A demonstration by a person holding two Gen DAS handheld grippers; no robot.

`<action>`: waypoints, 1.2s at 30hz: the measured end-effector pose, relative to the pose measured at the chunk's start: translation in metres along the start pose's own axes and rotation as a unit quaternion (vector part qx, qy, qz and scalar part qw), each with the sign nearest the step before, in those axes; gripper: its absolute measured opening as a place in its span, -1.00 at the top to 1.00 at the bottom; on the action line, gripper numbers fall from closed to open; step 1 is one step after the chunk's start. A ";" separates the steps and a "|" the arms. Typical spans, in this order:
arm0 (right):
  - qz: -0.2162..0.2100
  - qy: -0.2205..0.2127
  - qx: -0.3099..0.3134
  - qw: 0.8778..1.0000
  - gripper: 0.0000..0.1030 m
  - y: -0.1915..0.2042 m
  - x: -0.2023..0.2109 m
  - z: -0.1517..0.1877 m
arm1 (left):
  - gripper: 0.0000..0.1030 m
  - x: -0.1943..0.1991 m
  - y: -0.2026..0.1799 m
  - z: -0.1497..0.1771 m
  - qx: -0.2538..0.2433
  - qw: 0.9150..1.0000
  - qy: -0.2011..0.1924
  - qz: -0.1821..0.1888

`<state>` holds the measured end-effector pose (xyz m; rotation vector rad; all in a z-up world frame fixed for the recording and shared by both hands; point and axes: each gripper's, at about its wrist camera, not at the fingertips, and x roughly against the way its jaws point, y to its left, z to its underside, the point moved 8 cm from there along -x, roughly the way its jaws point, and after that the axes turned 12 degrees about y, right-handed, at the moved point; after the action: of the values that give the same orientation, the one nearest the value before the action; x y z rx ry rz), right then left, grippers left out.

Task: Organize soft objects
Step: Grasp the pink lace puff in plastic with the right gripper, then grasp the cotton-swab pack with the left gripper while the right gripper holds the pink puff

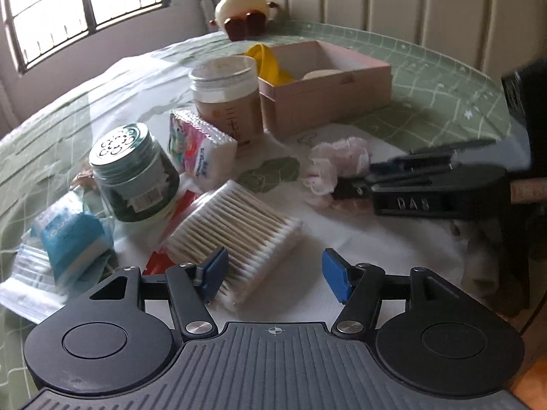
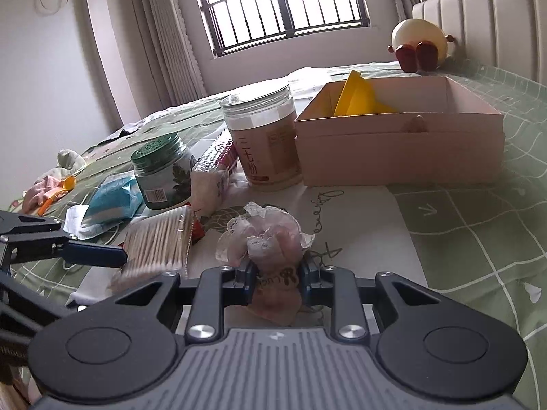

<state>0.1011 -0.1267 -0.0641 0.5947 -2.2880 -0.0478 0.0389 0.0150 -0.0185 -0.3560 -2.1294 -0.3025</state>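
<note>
Pink lace scrunchie (image 2: 270,239) pinched between right fingers (image 2: 251,282); left fingers (image 1: 213,270) wide apart, empty.

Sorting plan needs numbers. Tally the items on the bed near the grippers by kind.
Jars: 2, green-lidded jar and tall beige jar
Boxes: 1, pink box
Tissue packs: 1
Cotton swab packs: 1
Lace scrunchies: 1, in the right gripper
Mask packs: 1
Total: 7

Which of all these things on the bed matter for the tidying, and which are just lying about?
In the job:
- frilly pink fabric scrunchie, gripped by right tongs
- open pink cardboard box
- yellow cloth inside it

Lying about:
- cotton swab pack
- green-lidded jar
- tall clear-lidded canister
</note>
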 end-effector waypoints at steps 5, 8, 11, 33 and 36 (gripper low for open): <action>-0.005 -0.001 -0.003 1.000 0.51 -0.001 0.000 0.001 | -0.26 -0.002 0.007 -0.009 0.024 1.000 0.002 -0.009; -0.003 0.001 -0.001 1.000 0.51 -0.001 -0.001 0.000 | -0.25 -0.003 0.010 -0.010 0.039 0.999 0.004 -0.013; 0.020 0.001 0.025 0.999 0.50 0.010 0.001 -0.002 | -0.21 0.008 0.019 -0.007 0.075 0.997 -0.007 -0.007; 0.039 -0.001 -0.016 0.999 0.50 -0.029 0.008 -0.007 | -0.64 -0.010 0.020 0.001 0.093 0.993 -0.024 -0.065; 0.043 -0.005 0.010 0.999 0.49 -0.021 0.007 -0.003 | -0.78 -0.012 0.013 0.001 0.077 0.995 -0.024 -0.059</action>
<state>0.1068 -0.1478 -0.0616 0.5059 -2.3239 0.0140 0.0496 0.0254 -0.0281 -0.1490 -2.2092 -0.1976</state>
